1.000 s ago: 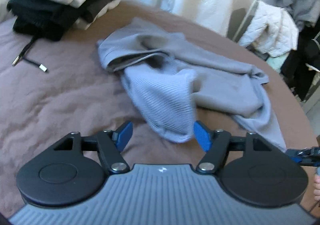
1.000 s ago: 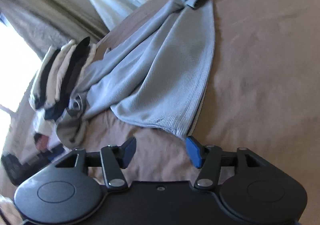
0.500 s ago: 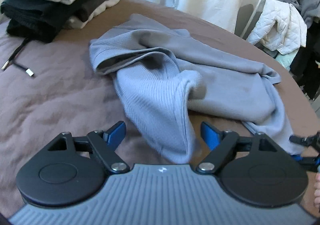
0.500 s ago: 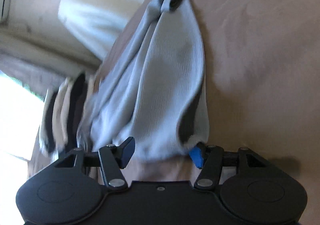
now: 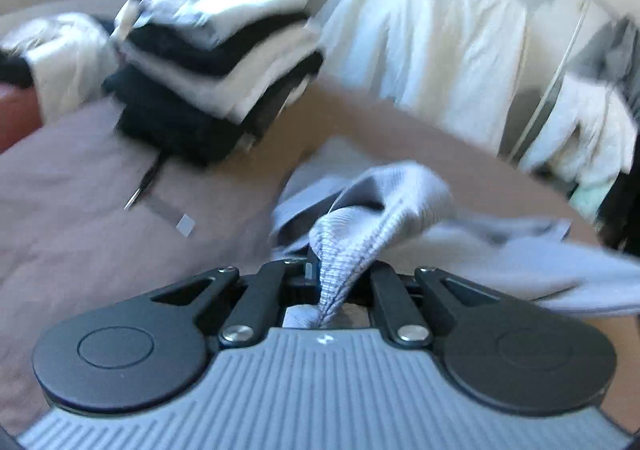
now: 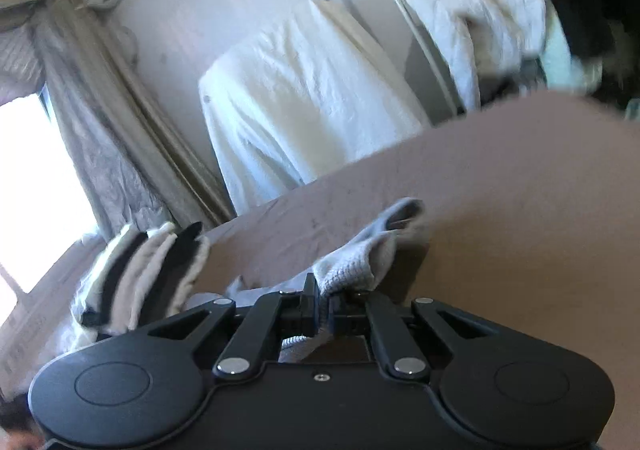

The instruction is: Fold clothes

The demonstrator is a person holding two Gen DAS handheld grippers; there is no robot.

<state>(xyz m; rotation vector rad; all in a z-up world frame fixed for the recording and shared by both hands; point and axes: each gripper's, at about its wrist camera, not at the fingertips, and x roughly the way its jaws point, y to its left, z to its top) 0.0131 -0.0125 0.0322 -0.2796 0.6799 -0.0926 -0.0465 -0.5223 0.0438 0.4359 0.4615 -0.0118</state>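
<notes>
Two hand-held grippers are clamped on one grey ribbed garment. The left gripper has just been closed, and a bunched fold of the fabric is pinched between its jaws; the cloth is drawn up from the brown bedspread in a peak, while the remainder trails to the right across the bed. The right gripper has likewise just been closed, and an edge of the same garment is pressed between its jaws, with the fabric lifted off the bedspread. A stack of folded clothes in black and cream is seen at the far left of the bed, apart from the garment. A white sheet is hung behind the bed. Both views are blurred.
</notes>
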